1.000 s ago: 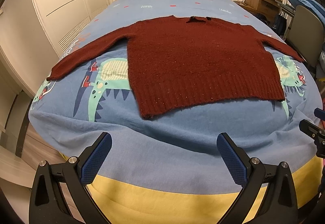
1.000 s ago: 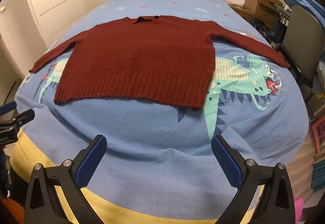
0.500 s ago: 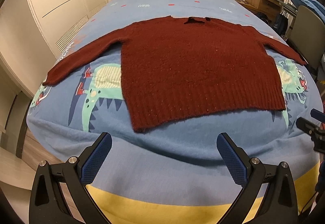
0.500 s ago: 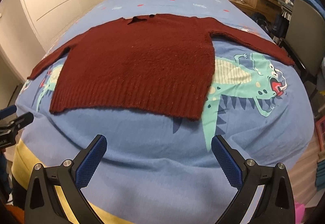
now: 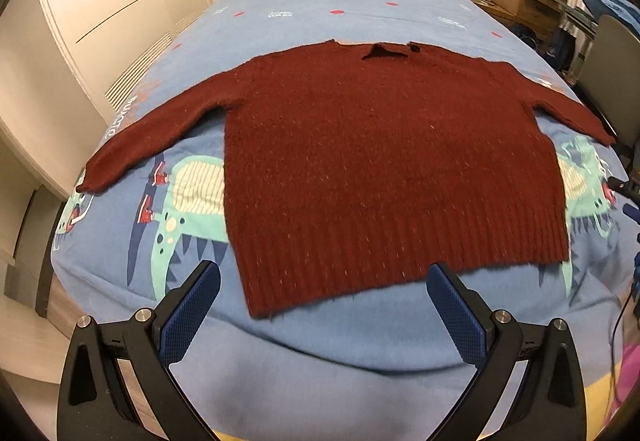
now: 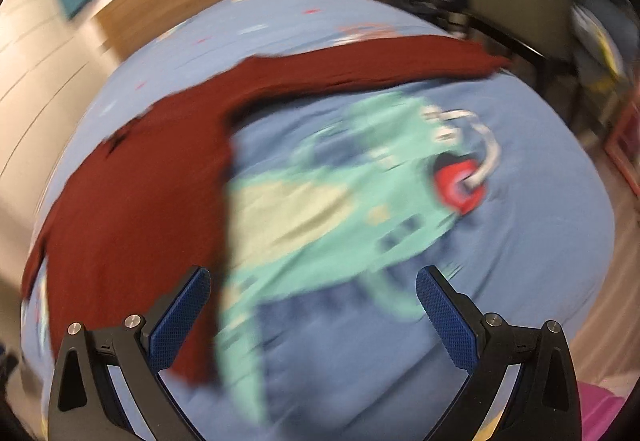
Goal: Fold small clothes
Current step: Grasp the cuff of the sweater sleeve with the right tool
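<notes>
Sweater (image 5: 384, 169) in dark red knit lies flat and face up on the blue bedspread (image 5: 340, 345) with its green dinosaur print, both sleeves spread out to the sides and the ribbed hem nearest the foot of the bed. Just short of that hem the left gripper (image 5: 323, 311) hangs above the cover with its blue-padded jaws wide apart and nothing between them, while the right gripper (image 6: 313, 315), likewise spread and empty, looks through a motion-blurred view at the sweater's right sleeve (image 6: 360, 61) and the dinosaur (image 6: 340, 201) beside it
</notes>
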The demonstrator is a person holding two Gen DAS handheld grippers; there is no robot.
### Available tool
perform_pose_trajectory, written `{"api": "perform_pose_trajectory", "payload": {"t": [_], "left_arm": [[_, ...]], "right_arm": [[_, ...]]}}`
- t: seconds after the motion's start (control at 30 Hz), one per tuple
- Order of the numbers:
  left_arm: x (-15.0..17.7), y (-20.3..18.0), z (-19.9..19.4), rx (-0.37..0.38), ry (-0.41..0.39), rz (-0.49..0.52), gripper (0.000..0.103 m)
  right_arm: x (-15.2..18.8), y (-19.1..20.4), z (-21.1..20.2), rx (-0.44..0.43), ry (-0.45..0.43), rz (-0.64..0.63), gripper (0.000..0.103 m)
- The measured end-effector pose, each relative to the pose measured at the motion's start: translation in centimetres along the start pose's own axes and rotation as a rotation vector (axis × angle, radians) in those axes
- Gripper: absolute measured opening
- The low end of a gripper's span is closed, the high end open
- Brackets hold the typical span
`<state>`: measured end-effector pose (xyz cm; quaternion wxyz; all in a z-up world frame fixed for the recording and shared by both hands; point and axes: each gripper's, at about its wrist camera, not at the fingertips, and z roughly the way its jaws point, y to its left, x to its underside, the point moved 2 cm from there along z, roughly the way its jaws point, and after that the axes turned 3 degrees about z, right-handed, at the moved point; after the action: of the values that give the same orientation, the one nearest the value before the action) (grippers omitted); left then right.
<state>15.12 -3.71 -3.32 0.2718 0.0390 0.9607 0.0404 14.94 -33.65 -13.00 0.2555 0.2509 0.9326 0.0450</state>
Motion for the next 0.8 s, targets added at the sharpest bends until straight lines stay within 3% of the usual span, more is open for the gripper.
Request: {"api": "perform_pose_trajectory", "payload": {"t": [0.3, 0.53, 0.6, 0.67, 0.8], "left_arm": [[-1.9, 0.6, 1.8, -0.071, 0.012, -0.028, 0.102], [-2.7, 1.0, 3.3, -0.104, 0.046, -0.036, 0.102], [-2.8, 1.2, 3.8, -0.103, 0.058, -0.043, 0.102], [-2.9, 1.4, 4.1, -0.106, 0.066, -0.048, 0.102], [-3.0, 1.6, 4.7, -0.115, 0.074, -0.058, 0.102]], "right_arm": [[-7.8, -10.6, 5.7, -0.036, -0.012, 0.308, 0.102], [-12.8, -14.5, 9.3, -0.129, -0.06, 0.473, 0.1], [-14.2, -15.2, 9.8, -0.139, -0.08, 0.501, 0.096], [-15.5, -16.2, 10.4, -0.147, -0.098, 0.535, 0.083], [-17.7, -18.2, 11.8, -0.177, -0.13, 0.633, 0.077]]}}
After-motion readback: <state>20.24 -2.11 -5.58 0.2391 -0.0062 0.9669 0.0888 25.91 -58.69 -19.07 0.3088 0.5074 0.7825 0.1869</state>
